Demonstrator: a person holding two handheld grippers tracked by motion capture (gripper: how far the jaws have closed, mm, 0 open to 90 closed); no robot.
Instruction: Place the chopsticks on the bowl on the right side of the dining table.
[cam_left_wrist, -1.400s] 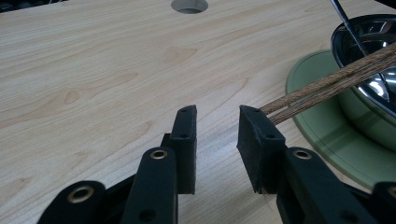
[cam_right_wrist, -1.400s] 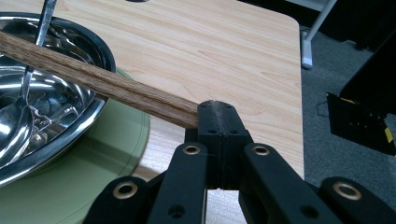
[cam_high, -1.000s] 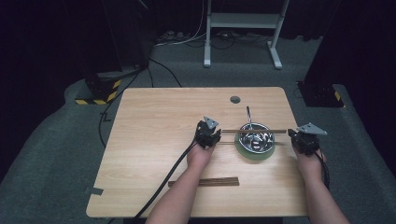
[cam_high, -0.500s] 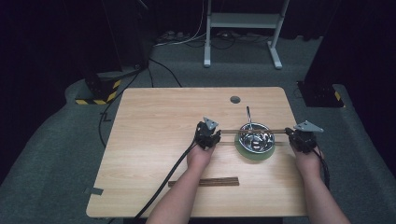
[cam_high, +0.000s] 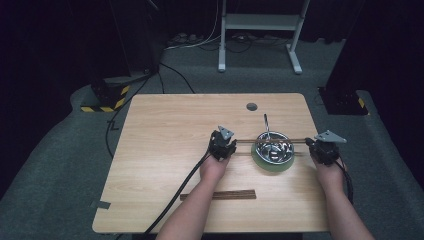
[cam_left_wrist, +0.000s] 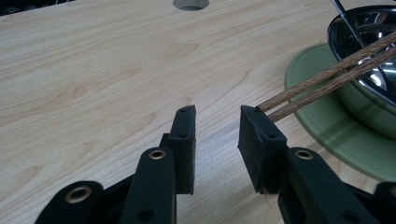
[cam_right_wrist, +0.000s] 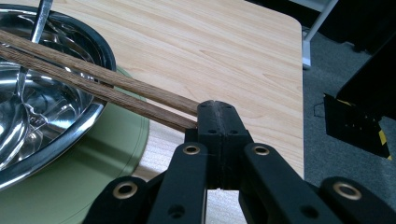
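Wooden table, one steel bowl, two chopsticks across it, left tongs spread, right tongs pressed together.

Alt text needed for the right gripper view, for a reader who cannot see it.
The right gripper, jaws closed together, meets the near ends of two wooden chopsticks lying across a steel bowl. The bowl sits on a green plate on a wooden table, with a metal utensil resting inside.
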